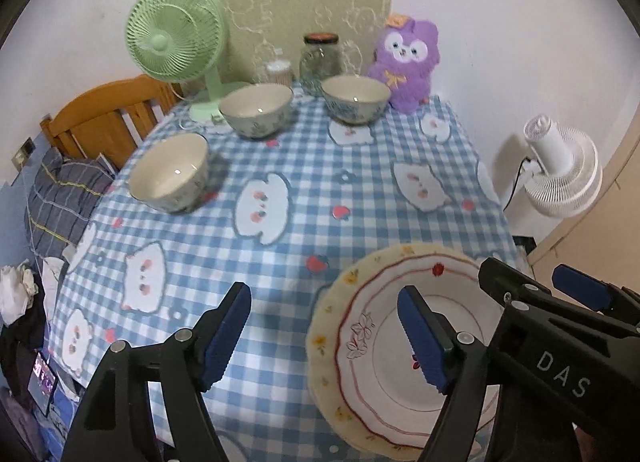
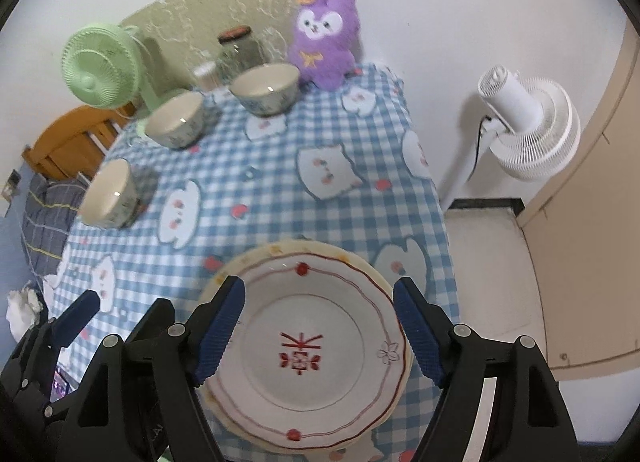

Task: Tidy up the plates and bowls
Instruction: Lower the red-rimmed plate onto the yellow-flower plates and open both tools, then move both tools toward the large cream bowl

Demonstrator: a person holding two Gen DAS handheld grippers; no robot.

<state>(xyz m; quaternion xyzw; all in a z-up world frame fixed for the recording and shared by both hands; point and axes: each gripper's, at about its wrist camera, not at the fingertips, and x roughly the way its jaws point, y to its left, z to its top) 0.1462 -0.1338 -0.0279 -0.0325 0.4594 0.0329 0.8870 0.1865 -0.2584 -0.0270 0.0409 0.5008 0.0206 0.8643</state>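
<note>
A white plate with red rings point(image 2: 304, 354) lies stacked on a larger cream plate with a flowered rim point(image 2: 280, 252) at the table's near edge; the stack shows in the left wrist view point(image 1: 380, 342) too. Three white patterned bowls stand apart further back: one at the left point(image 1: 170, 172), one at the back middle point(image 1: 256, 110), one at the back right point(image 1: 356, 98). My right gripper point(image 2: 320, 336) is open and empty, its fingers either side of the plates, above them. My left gripper point(image 1: 324, 336) is open and empty, at the stack's left edge.
The table has a blue checked cloth point(image 1: 304, 190). At the back stand a green fan point(image 1: 176, 34), a glass jar point(image 1: 320, 60), a small container point(image 1: 278, 72) and a purple plush toy point(image 1: 406, 62). A white floor fan point(image 2: 528, 126) stands right of the table; a bed point(image 1: 64, 190) lies left.
</note>
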